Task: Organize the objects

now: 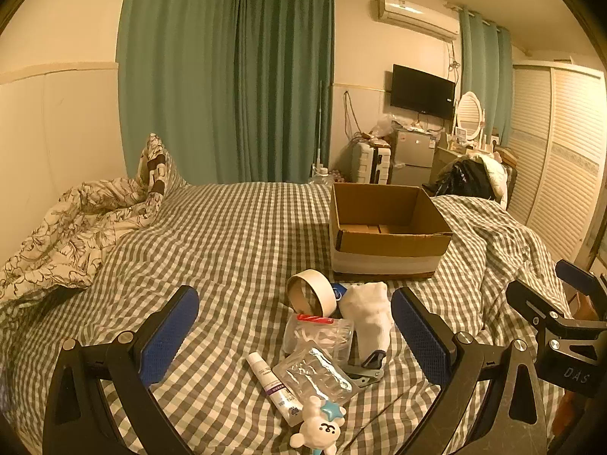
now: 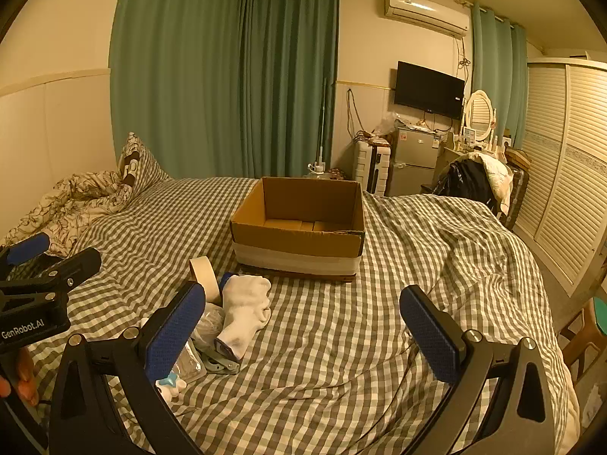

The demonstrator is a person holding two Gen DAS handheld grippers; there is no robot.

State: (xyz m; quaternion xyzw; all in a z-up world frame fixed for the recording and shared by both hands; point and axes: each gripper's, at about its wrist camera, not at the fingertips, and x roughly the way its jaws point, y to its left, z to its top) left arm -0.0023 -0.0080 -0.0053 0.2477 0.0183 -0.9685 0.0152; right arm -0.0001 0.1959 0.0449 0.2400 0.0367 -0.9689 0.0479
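Cardboard box [image 1: 387,223] sits open beyond the pile of small items: tape roll [image 1: 311,291], sock [image 1: 368,314], tube [image 1: 273,383], clip [image 1: 366,369] and toy [image 1: 316,430]. Your left gripper [image 1: 296,335] hangs over the pile, fingers spread wide and holding nothing; the right gripper [image 2: 303,333] is just as wide, off to the side over bare sheet. Pick one item, I'd say the roll, centre it, close gently.

Bare bed [image 2: 341,341] right of the clutter pile [image 1: 322,341], up to the cardboard box [image 2: 299,223]. Box top open. Tape roll [image 1: 311,292] and sock [image 1: 370,316] crowd its near-left approach. Rumpled duvet [image 1: 76,227] blocks far left.
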